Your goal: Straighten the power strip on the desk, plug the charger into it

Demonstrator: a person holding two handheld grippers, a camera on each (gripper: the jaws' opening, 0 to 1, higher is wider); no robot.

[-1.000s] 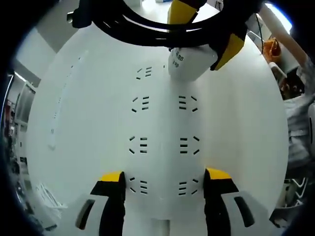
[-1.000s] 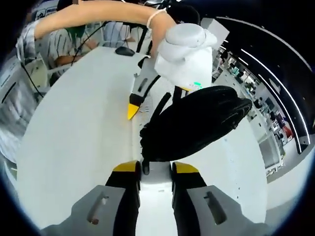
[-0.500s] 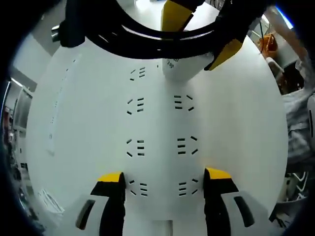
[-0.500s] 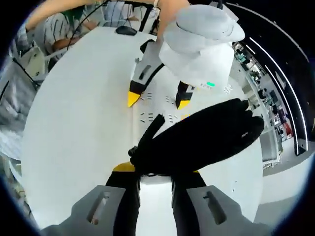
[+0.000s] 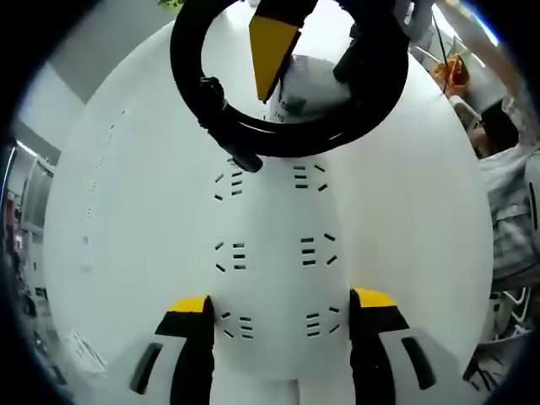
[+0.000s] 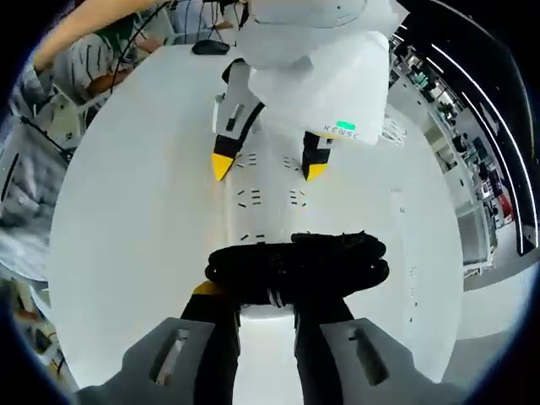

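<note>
The white power strip (image 5: 274,253) lies flat on the white desk (image 5: 126,211), its two columns of sockets running lengthwise away from the left tongs (image 5: 283,308). Those tongs stand spread, one yellow-tipped jaw at each long side of the strip's near end; whether the jaws touch the strip's sides cannot be told.

At the strip's far end in the left gripper view, the right tongs (image 5: 308,59) come in from the top, pinching the white charger (image 5: 308,80). A coiled black cable (image 5: 287,126) hangs in a loop around the charger and the jaws, its lower arc lying across the far sockets. The charger's printed face shows, but the print is too small to read.

In the right gripper view the right tongs (image 6: 266,299) rise from the bottom with the jaws drawn close on the charger (image 6: 268,305), most of which is hidden behind the bundled black cable (image 6: 295,260) lying crosswise over the jaw tips. Beyond the bundle the power strip (image 6: 270,181) stretches away down the desk (image 6: 126,219), and the left tongs (image 6: 268,164) straddle its far end, their yellow tips set on either side of it.

Past the desk's far edge a person's arm (image 6: 93,29) reaches across, near a small dark object (image 6: 208,47) on the desk's far edge.
</note>
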